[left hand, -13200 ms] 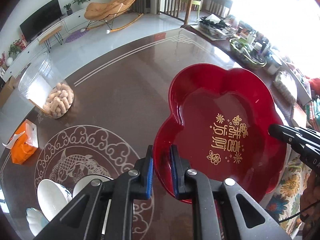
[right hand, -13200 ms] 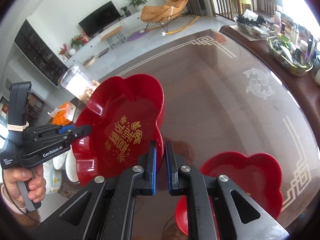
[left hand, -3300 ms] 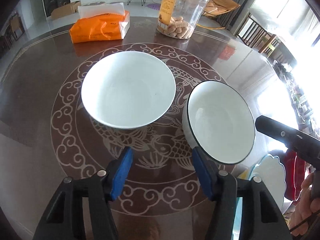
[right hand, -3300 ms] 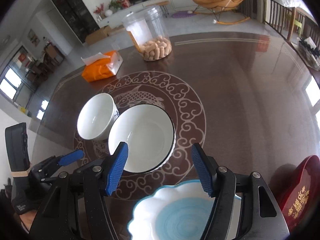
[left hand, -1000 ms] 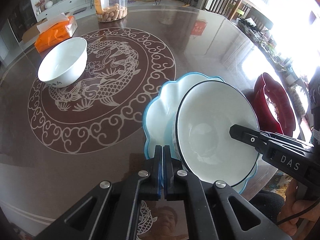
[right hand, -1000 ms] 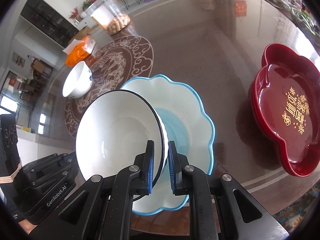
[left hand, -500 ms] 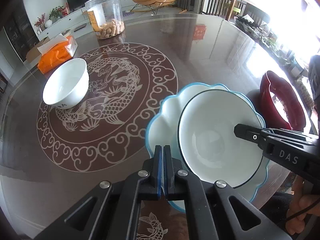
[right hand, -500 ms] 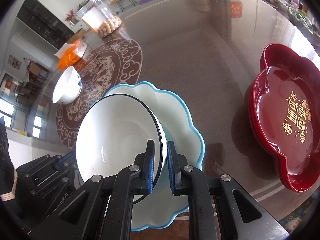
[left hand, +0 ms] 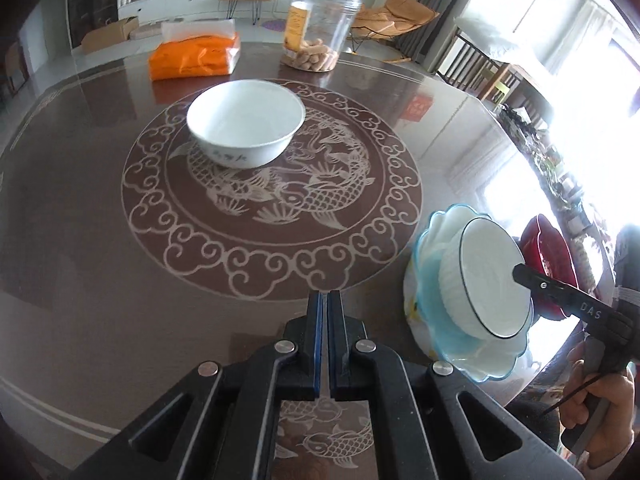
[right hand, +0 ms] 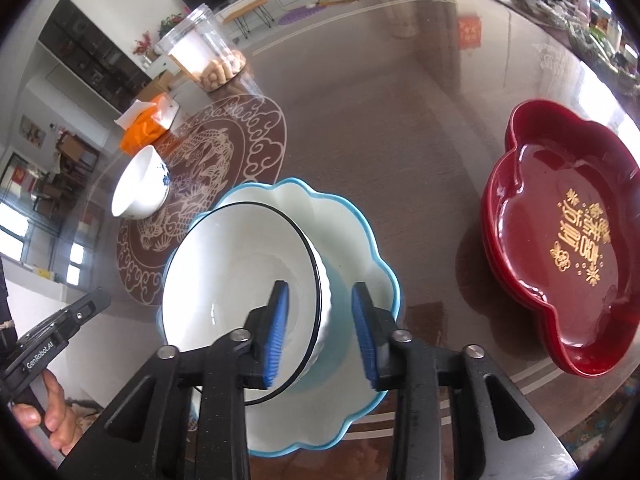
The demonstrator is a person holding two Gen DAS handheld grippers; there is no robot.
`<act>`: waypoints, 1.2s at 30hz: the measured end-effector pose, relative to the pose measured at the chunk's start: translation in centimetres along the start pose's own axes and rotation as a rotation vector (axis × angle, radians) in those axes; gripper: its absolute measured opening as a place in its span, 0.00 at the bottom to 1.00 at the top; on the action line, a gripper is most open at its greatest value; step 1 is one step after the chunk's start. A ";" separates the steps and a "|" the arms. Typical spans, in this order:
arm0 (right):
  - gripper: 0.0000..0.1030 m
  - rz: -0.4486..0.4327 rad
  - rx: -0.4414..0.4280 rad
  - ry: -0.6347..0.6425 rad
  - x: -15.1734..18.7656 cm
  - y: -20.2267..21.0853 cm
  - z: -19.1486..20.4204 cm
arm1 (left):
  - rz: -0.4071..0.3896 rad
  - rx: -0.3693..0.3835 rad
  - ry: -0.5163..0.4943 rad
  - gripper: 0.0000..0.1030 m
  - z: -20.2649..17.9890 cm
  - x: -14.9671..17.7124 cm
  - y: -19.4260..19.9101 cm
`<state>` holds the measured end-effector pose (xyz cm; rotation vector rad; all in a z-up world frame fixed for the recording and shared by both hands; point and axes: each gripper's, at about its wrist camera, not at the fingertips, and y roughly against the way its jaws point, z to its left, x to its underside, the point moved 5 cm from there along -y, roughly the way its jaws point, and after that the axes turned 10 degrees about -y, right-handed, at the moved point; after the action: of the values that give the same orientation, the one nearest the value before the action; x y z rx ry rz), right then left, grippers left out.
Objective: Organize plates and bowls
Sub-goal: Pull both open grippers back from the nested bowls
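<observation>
Nearest us, our right gripper (right hand: 322, 330) stands spread wide astride the rim of the black-rimmed bowl (right hand: 240, 280), gripping nothing; that bowl sits in the blue-edged scalloped plate (right hand: 360, 240). Our left gripper (left hand: 324, 332) is pressed together with nothing between its pads. Farther off, the white bowl (left hand: 245, 127) rests on the table (left hand: 80, 240), and the red plates (right hand: 560, 220) lie stacked to the right.
</observation>
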<state>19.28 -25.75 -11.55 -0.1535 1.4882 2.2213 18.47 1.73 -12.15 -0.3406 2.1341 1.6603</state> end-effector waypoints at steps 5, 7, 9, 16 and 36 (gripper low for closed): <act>0.54 -0.086 0.024 0.050 0.4 2.9 0.7 | -0.047 -0.073 0.075 0.01 3.9 2.7 0.6; 0.54 -0.119 0.030 0.062 0.8 3.9 1.0 | -0.074 -0.077 0.076 0.01 4.9 3.3 1.0; 0.56 -0.162 0.031 0.077 1.5 5.2 1.5 | -0.105 -0.080 0.077 0.01 5.4 3.6 1.7; 0.57 -0.342 0.017 0.090 6.0 8.3 3.2 | -0.293 -0.157 -0.057 0.02 4.9 4.4 5.6; 0.59 -0.628 0.059 0.117 13.4 11.5 3.4 | -0.564 0.114 -0.313 0.02 0.9 6.7 10.0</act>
<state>2.98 -22.12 -4.91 -0.6450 1.3242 1.6820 8.35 5.58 -6.79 -0.5467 1.6872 1.1755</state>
